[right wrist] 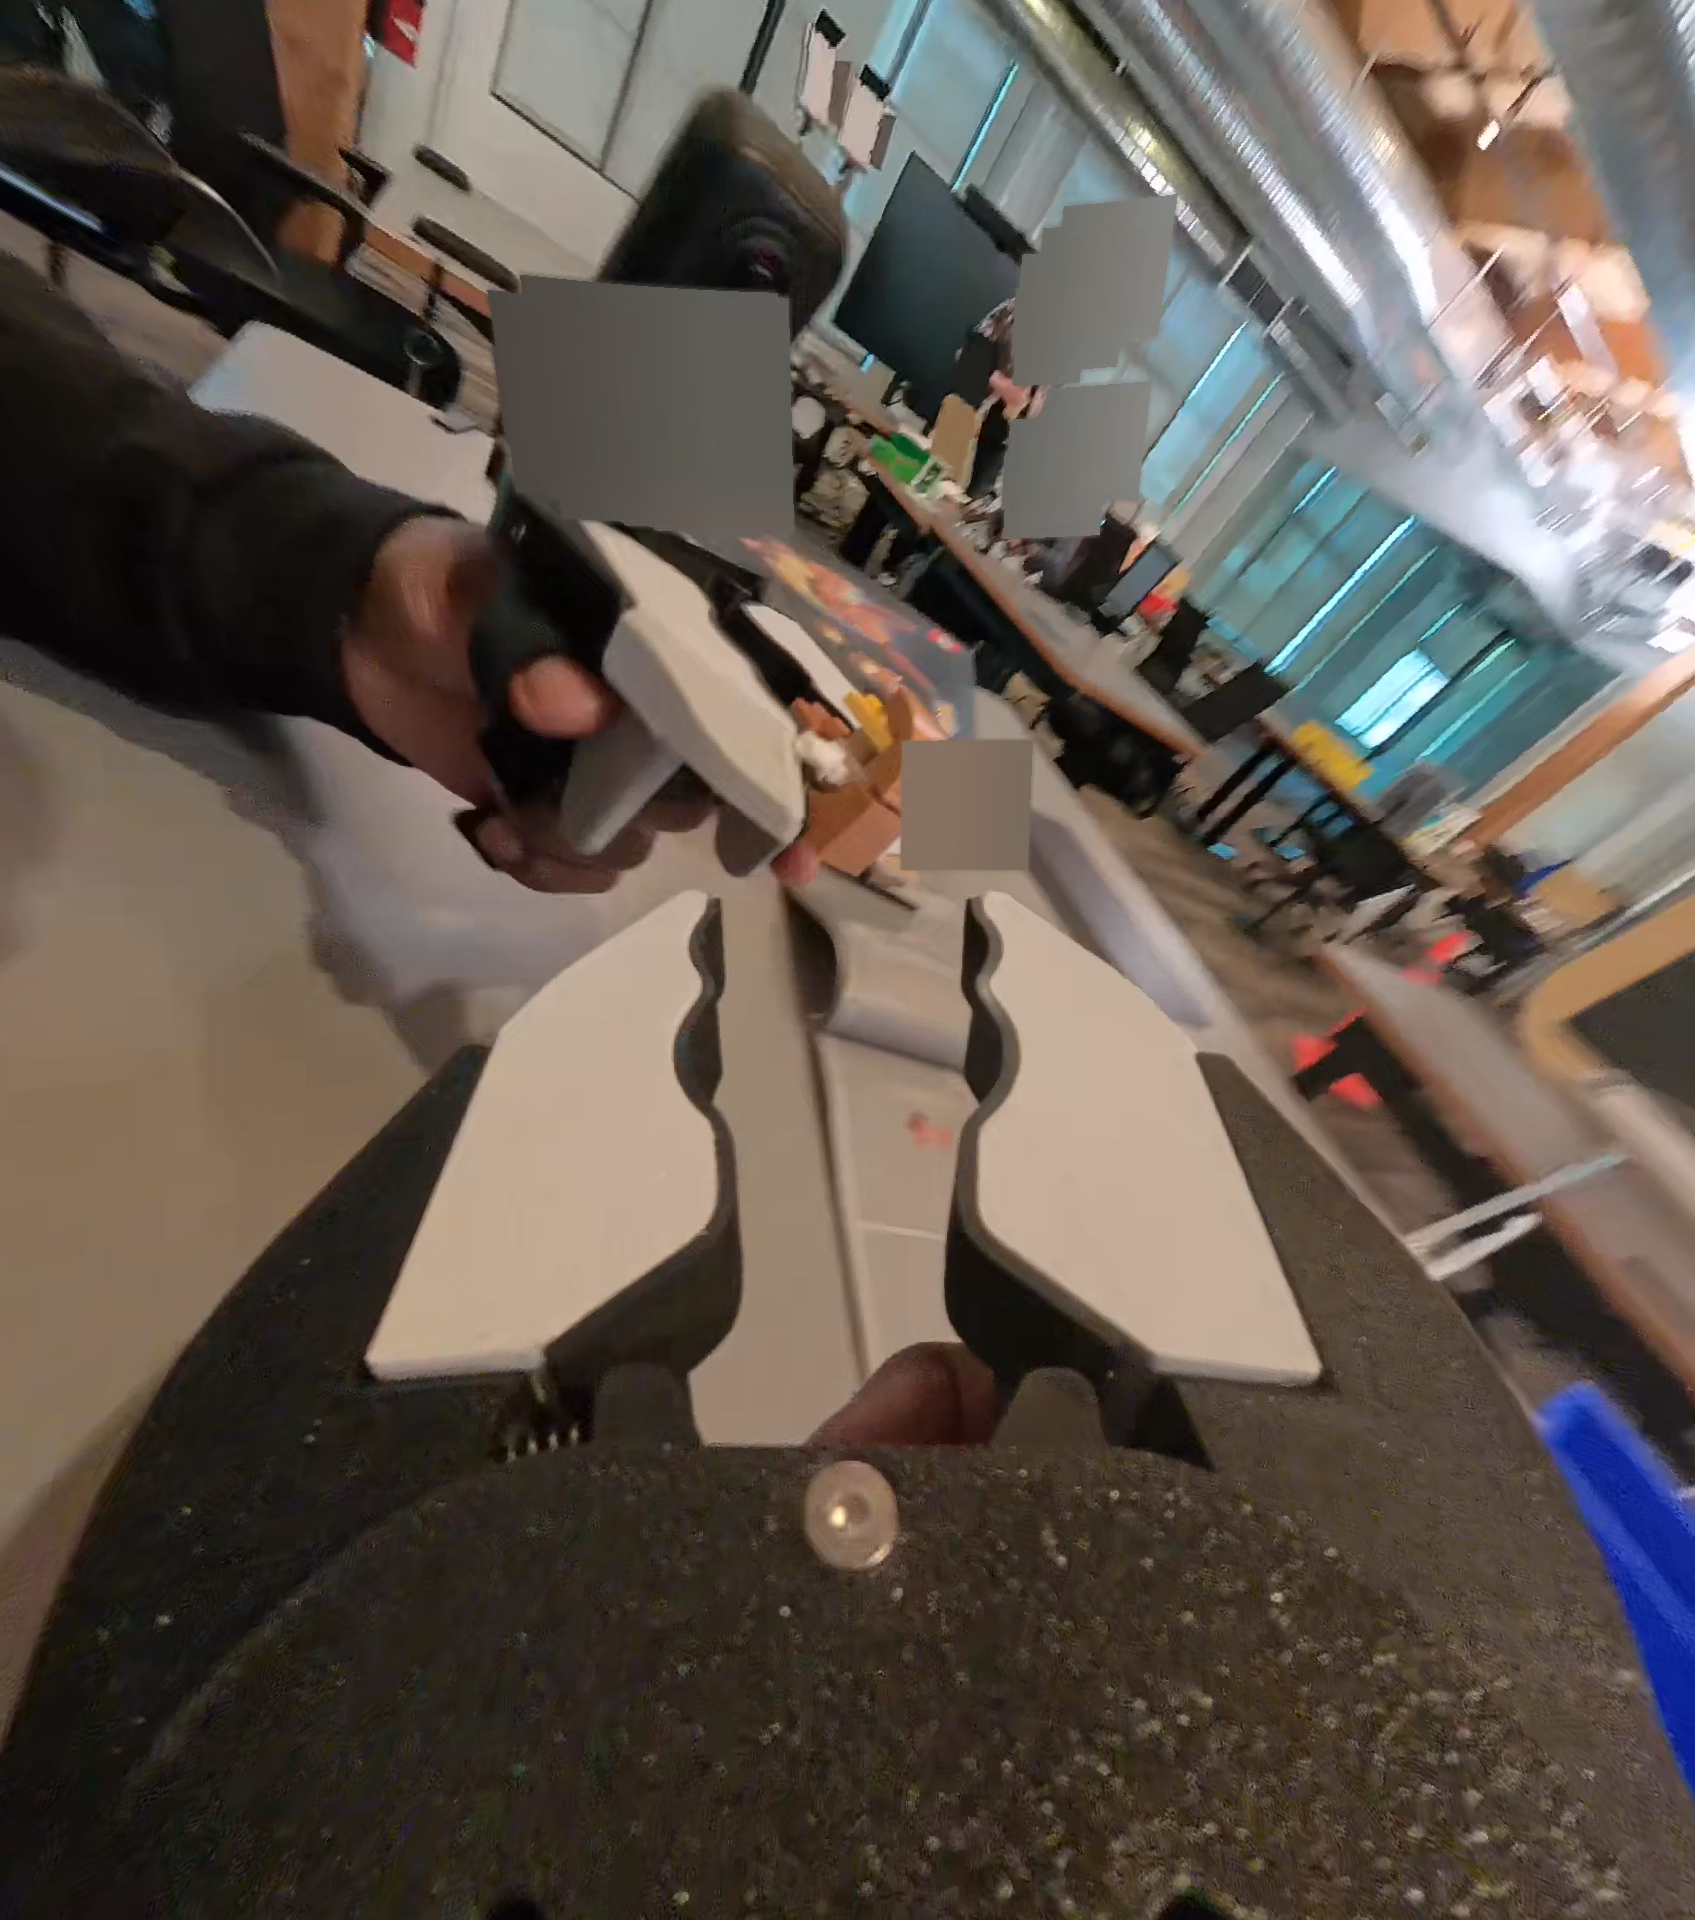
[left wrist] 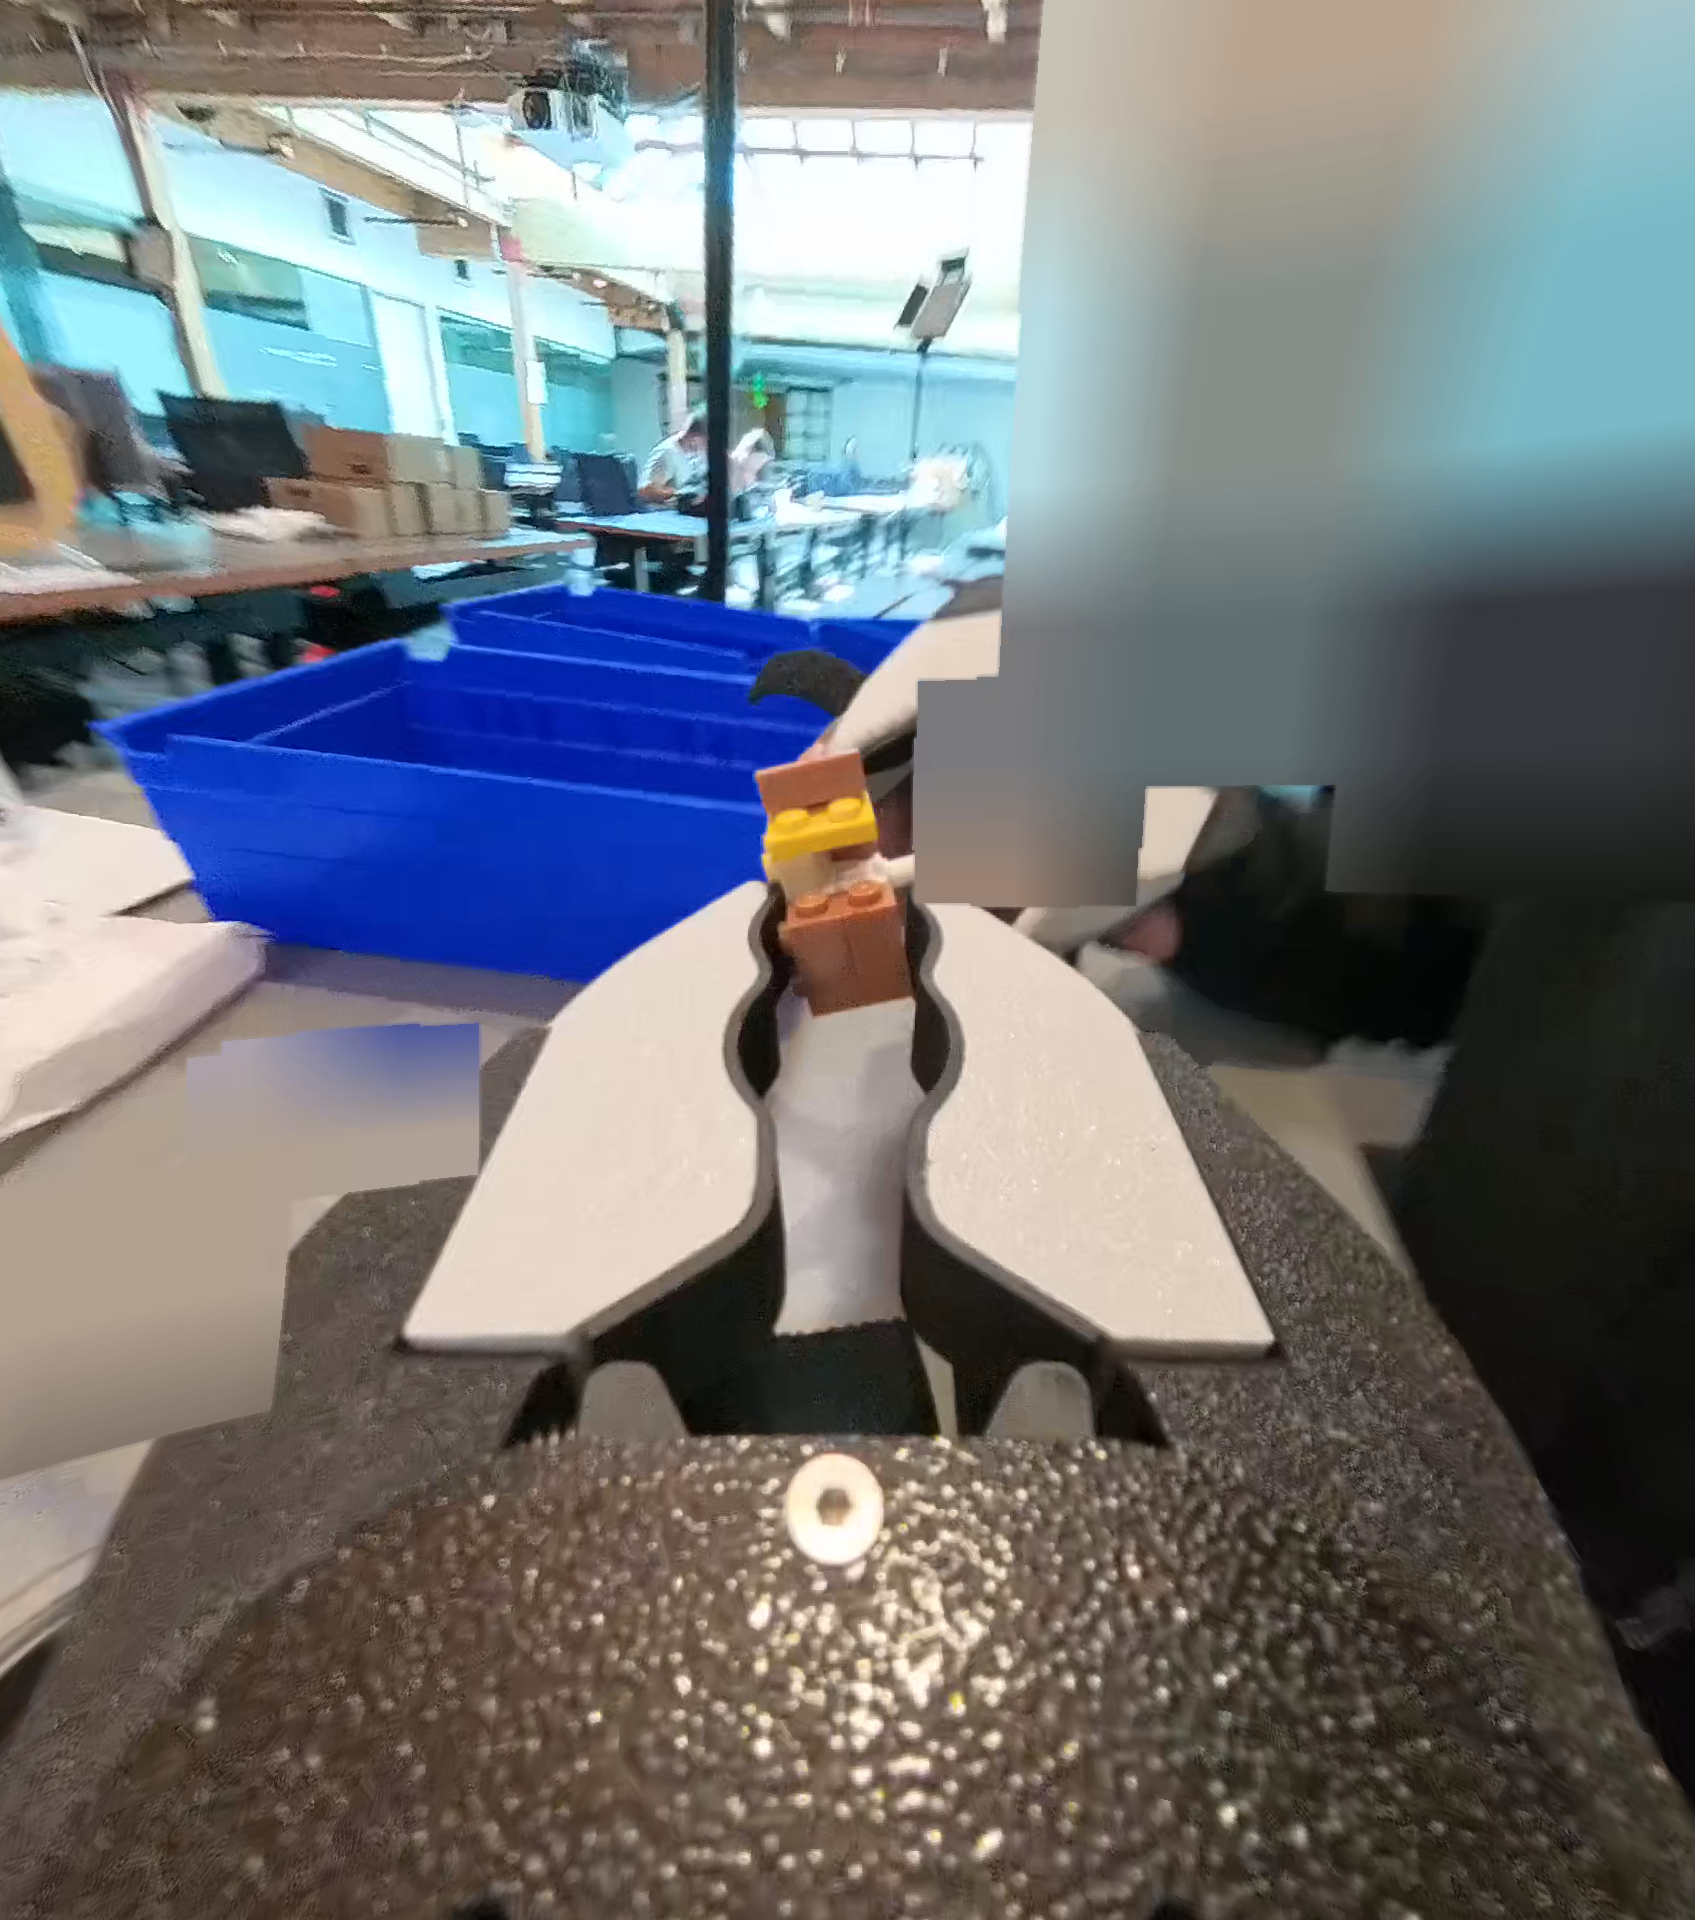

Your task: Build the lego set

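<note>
My left gripper [left wrist: 843,920] is shut on a small brick build [left wrist: 848,951]. The build has a brown brick at the bottom, held between the pads. Above that are a cream piece, a yellow plate [left wrist: 817,831] and another brown brick on top. The build is held up in the air. In the right wrist view the left gripper [right wrist: 791,805] shows with a person's hand [right wrist: 469,696] around it and the build [right wrist: 853,800] at its tip. My right gripper [right wrist: 838,914] is open and empty, just short of the build. One of the right gripper's fingers [left wrist: 879,701] shows close behind the top brick in the left wrist view.
Blue plastic bins [left wrist: 469,810] stand on the table behind the build, and the edge of one bin [right wrist: 1684,1662] shows at lower right. White papers [left wrist: 22,997] lie at the left. A black pole [left wrist: 718,312] rises behind the bins. A grey table top [right wrist: 95,1039] lies below. Both grippers' tips are close together, under 4 cm apart.
</note>
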Tool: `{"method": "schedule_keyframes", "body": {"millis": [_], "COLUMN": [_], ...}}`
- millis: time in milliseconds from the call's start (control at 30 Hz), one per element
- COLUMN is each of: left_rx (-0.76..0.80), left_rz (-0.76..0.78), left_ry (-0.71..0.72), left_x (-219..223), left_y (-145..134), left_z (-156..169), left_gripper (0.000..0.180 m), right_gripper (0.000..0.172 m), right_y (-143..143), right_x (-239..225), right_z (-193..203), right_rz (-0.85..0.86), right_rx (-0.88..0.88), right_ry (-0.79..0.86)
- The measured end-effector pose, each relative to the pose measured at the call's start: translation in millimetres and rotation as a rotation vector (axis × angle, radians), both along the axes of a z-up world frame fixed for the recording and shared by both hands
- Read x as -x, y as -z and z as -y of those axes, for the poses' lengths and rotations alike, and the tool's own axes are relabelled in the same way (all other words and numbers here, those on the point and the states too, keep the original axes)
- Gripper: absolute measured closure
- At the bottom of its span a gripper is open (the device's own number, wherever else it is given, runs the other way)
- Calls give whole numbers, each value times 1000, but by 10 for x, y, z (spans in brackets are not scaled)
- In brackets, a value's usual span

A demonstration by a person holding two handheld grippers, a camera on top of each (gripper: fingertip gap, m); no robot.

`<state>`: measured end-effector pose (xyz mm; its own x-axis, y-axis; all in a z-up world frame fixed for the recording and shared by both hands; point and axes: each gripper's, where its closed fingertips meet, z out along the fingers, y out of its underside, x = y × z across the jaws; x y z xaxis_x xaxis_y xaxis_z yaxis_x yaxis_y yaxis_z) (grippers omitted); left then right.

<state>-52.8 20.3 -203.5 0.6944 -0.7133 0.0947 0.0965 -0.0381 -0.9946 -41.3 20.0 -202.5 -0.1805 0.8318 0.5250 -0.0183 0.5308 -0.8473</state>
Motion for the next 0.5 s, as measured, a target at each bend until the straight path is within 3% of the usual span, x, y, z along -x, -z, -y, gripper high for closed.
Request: {"method": "schedule_keyframes", "body": {"millis": [167,367,500], "left_rx": [123,105,108], "left_rz": [266,226,187], "left_ry": [179,271,344], "left_x": [-22,-210,-406], "left_y": [-617,-1322,-1601], "left_z": [42,43,73], "left_gripper": [160,160,160], "right_gripper": [126,122,116], "right_y": [-558,-1337,-1619], "right_x": [-22,-37,-54], "right_z": [-7,0,39], "right_rz": [-148,-286,-340], "right_rx": [-190,-391,-446], "right_ry": [78,50,-37]}}
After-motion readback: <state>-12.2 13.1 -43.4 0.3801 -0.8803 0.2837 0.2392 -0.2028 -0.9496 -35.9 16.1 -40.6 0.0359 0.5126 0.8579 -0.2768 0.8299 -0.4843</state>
